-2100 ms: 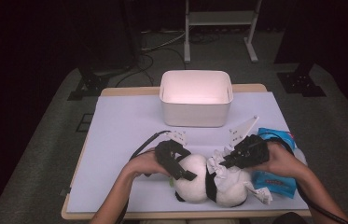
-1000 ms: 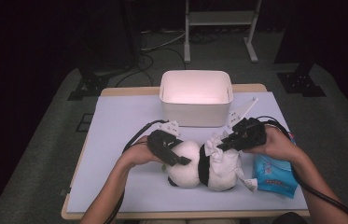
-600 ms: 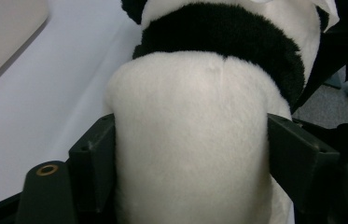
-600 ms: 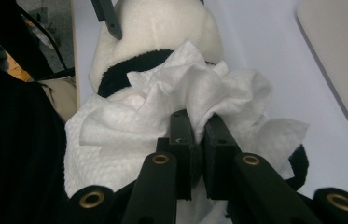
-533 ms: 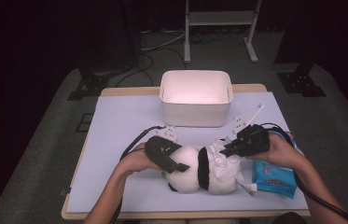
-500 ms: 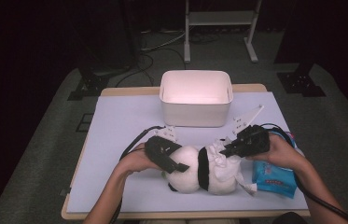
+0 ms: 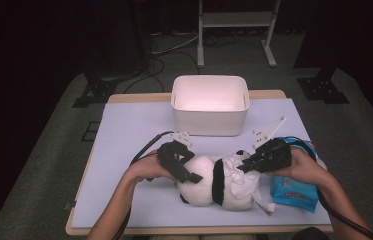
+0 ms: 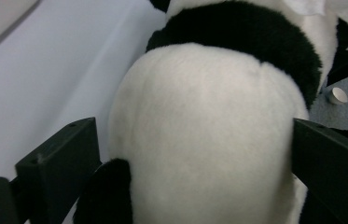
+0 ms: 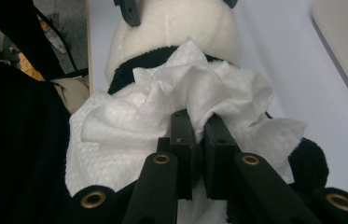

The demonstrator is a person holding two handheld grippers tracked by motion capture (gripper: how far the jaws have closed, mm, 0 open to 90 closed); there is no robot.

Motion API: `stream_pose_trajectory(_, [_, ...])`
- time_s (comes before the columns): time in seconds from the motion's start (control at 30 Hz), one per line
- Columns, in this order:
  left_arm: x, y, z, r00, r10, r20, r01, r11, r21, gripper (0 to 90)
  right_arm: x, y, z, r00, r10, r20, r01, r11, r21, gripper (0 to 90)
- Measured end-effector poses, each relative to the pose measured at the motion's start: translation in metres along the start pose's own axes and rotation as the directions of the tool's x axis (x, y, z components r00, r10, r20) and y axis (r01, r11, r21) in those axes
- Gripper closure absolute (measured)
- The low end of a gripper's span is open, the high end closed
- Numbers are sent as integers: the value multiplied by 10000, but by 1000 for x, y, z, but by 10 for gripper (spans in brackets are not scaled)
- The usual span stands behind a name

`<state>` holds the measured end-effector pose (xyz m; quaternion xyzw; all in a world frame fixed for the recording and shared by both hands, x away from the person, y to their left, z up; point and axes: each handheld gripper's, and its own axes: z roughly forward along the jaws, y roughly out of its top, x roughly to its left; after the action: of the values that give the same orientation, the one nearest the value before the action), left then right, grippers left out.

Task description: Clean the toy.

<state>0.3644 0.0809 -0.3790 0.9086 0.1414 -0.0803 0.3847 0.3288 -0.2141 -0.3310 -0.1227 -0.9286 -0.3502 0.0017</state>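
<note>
My left gripper [image 7: 186,167] lies low over the near middle of the bench [image 7: 124,130], my left forearm coming in from the near edge and angling right toward the plush panda [image 7: 219,182]. Its jaws have just been opening and now stand wide on either side of the panda's white rounded end; in the left gripper view the white fur [image 8: 209,140] bulges between the two black jaws, and I cannot tell whether the pads touch it. My right gripper [image 7: 246,164] comes in from the right, my right hand [image 7: 299,167] wrapped round its body, pointing left and slightly down at the panda's upper side. Its jaws are nearly together, pinching a crumpled white wipe [image 9: 195,100] that is spread over the panda's black band and white fur. The panda lies on its side near the front edge of the bench, between my two hands. Just to its right, under my right wrist, lies a blue pack of wipes [image 7: 294,195]; it has red print, too small to read. A white bin [image 7: 209,105] stands at the far middle of the bench, well apart from the panda
</note>
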Motion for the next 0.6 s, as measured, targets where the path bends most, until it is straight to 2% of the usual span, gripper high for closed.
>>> stream_pose_trajectory(0.13, [2, -1, 5, 9987, -9, 510, 9, 10000, 3, 52, 1, -1, 0, 9999, 87, -87, -87, 10000, -36, 834])
stream_pose_trajectory(0.23, [2, -3, 2, 9986, 206, 478, -202, 9998, -90, 146, -1, 0, 0, 9999, 67, -76, -67, 9999, -89, 834])
stream_pose_trajectory(0.3, [-1, -4, 0, 9991, 338, 252, -333, 9993, -189, 224, -2, 2, -1, 9999, 104, -89, -105, 9998, -160, 834])
stream_pose_trajectory(0.43, [-3, -2, -5, 9978, 601, -275, -612, 9973, -405, 274, -4, 8, -3, 9999, 124, 43, -123, 9998, -142, 835])
stream_pose_trajectory(0.53, [-5, 0, -10, 9945, 806, -667, -848, 9944, -623, 290, -7, 15, -7, 9997, 67, 248, -65, 9999, -78, 835])
stream_pose_trajectory(0.6, [-7, 2, -13, 9890, 1063, -1030, -1135, 9913, -665, 297, -7, 20, -9, 9990, 58, 435, -57, 10000, -37, 835])
